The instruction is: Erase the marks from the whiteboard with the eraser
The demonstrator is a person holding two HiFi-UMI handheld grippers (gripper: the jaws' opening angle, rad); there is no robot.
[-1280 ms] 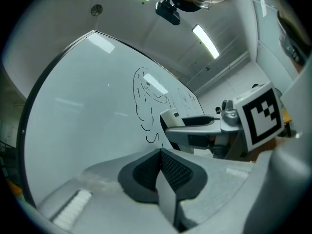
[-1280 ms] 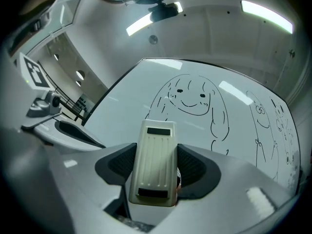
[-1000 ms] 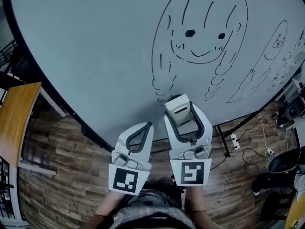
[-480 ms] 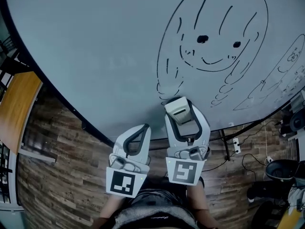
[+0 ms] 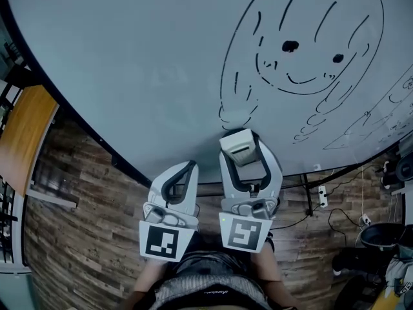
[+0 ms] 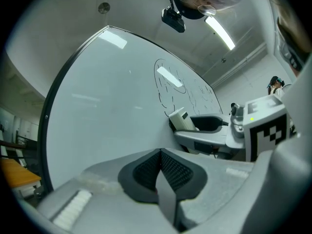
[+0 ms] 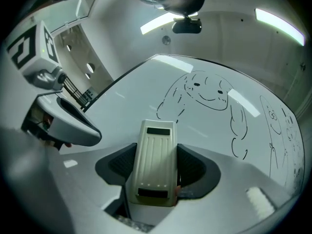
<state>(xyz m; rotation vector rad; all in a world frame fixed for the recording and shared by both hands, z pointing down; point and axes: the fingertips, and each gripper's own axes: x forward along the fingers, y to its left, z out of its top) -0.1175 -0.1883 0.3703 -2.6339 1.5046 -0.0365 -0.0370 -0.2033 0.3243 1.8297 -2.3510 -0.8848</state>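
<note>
Wood-plank flooring (image 5: 77, 237) lies below a large white whiteboard (image 5: 129, 63) bearing a black line drawing of a smiling long-haired face (image 5: 303, 50). The right gripper (image 5: 244, 152) clamps a pale ribbed plastic eraser (image 5: 237, 144) near the drawing's lower-left strokes. The left gripper (image 5: 184, 168) is empty, its jaws pressed together.

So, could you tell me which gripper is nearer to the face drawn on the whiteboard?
Right. The right gripper, holding the eraser, sits just below the face; the left gripper, shut, is lower and further left.
</note>
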